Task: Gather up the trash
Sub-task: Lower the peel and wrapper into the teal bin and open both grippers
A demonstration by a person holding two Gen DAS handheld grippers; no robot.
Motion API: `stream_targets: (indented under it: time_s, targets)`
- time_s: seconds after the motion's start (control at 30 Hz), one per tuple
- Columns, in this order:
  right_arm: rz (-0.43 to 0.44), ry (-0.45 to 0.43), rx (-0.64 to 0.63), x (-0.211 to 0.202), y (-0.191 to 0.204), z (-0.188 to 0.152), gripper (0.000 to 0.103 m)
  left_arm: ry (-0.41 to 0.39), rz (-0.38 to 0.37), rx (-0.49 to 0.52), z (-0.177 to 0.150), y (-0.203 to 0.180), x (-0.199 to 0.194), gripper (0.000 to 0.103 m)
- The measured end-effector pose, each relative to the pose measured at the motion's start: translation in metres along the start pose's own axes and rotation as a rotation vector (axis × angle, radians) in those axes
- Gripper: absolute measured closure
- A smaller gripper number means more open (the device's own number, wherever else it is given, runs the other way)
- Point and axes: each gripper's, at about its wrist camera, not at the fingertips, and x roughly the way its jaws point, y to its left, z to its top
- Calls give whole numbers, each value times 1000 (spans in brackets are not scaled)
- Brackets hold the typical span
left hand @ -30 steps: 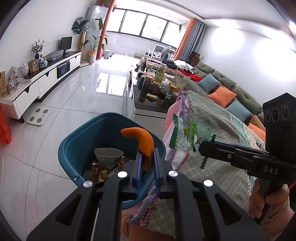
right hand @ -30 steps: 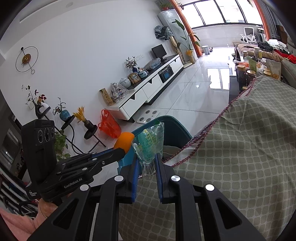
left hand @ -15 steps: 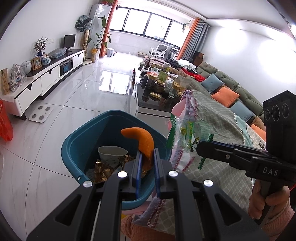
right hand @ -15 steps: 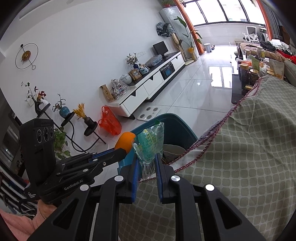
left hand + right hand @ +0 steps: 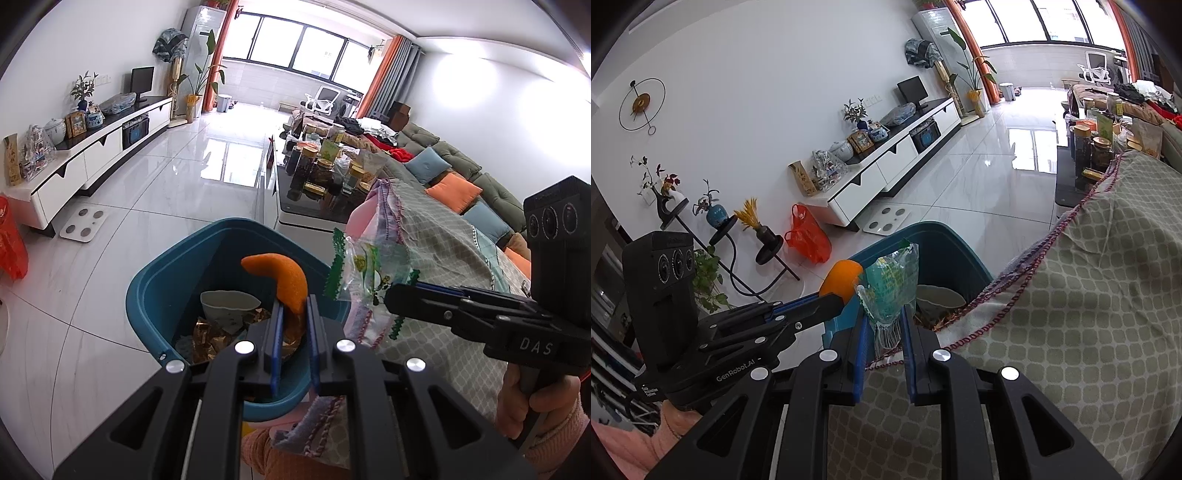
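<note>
Peel (image 5: pixel 286 280) clamped in your left claw (image 5: pixel 293 315) hangs over the bin (image 5: pixel 155 295) at lower centre, and the wrapper (image 5: pixel 892 288) is pinched in your right claw (image 5: pixel 886 325); carry that fully past the rim before letting both drop.

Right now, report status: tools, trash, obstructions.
Left tool shut on curved orange peel, over teal plastic bin. Right tool shut on clear green-printed wrapper, at bin edge. Nothing blocking the drop.
</note>
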Motion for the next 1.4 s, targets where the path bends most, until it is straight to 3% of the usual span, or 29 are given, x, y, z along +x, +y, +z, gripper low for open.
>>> stream_targets:
  time_s: [1.4]
  targets:
    - [-45,64,-6,36,3,6,83,49,6,-48,-6,16,22,90]
